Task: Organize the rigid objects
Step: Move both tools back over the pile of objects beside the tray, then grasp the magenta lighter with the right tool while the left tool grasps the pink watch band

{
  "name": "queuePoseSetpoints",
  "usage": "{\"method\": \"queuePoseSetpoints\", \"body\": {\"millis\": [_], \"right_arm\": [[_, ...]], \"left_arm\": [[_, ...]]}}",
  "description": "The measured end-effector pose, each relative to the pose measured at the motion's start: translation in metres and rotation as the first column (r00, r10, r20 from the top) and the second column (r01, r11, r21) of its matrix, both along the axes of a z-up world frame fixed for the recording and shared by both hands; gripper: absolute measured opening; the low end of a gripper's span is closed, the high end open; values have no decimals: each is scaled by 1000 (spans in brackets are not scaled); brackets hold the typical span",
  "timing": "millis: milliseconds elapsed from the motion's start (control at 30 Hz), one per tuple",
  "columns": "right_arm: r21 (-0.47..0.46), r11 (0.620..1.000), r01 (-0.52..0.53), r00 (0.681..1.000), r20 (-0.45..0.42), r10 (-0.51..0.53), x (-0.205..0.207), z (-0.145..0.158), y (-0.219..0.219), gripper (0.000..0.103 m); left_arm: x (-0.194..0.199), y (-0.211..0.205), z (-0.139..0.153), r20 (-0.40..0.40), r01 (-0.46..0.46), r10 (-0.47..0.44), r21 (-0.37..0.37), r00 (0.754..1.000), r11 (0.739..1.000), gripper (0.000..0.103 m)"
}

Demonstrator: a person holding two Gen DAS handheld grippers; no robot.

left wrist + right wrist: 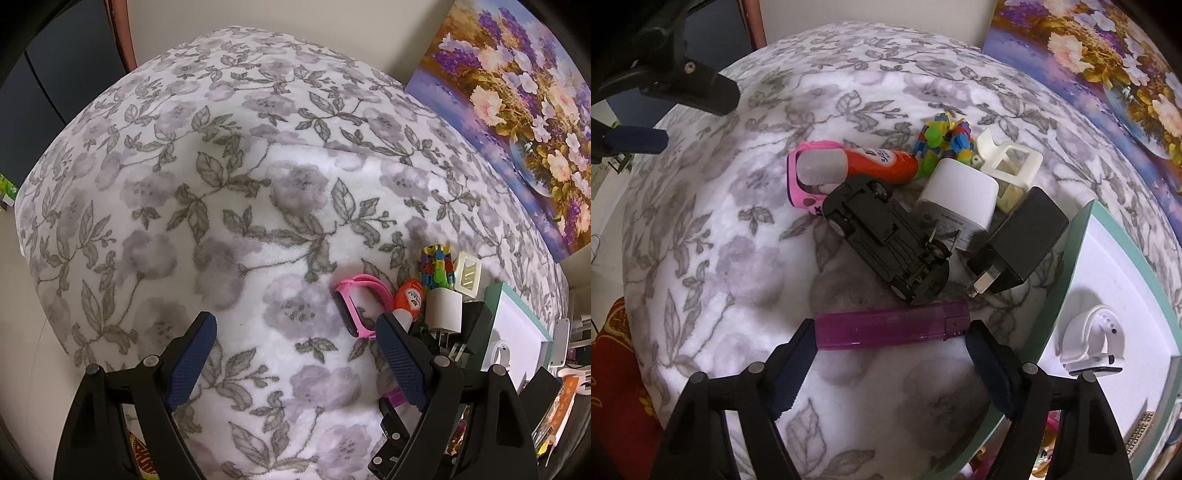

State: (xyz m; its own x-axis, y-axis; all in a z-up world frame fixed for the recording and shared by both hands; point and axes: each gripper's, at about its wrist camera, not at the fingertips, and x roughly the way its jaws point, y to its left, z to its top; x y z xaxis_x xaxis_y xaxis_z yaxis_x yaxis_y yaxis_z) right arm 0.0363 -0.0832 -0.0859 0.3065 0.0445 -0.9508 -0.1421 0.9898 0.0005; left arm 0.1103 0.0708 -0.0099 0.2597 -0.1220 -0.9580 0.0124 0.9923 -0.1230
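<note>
Two blue-padded fingers of our right gripper point(890, 345) stand wide, one at each end of the purple lighter point(892, 328), whose long axis runs crosswise from pad to pad, so we judge closing would pinch it lengthwise. Beyond the lighter lie an upturned black toy car point(886, 240), two chargers and the orange tube point(871, 166). Our left gripper point(295, 354) hangs wide and empty, farther from the lighter.

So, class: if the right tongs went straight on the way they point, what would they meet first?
The purple lighter, lying crosswise between the open right tongs; the upturned black toy car seems next, though depth is unclear.
</note>
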Motion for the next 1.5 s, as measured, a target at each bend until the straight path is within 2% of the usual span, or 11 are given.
{"method": "queuePoseSetpoints", "body": {"millis": [200, 500, 667, 867, 1200, 1500], "right_arm": [[-2, 1000, 9, 1000, 12, -8, -4, 2, 4, 83], [10, 999, 53, 998, 13, -54, 0, 4, 3, 83], [21, 997, 68, 998, 15, -68, 1, 6, 1, 83], [35, 997, 71, 997, 18, -72, 1, 7, -1, 83], [47, 995, 83, 996, 20, -84, -1, 9, -8, 83], [51, 995, 87, 996, 19, -88, -1, 10, -8, 83]], "left_arm": [[3, -1, -5, -14, -1, 1, 4, 1000, 1000, 88], [12, -15, -31, -72, 17, -18, -8, 997, 1000, 88], [19, -28, -45, -45, 55, -53, 39, 998, 998, 88], [23, -35, -60, -61, 69, -66, 45, 996, 997, 88], [13, -64, -60, -46, 222, -219, 59, 975, 973, 88], [10, -76, -63, -21, 243, -242, 118, 970, 963, 88]]}}
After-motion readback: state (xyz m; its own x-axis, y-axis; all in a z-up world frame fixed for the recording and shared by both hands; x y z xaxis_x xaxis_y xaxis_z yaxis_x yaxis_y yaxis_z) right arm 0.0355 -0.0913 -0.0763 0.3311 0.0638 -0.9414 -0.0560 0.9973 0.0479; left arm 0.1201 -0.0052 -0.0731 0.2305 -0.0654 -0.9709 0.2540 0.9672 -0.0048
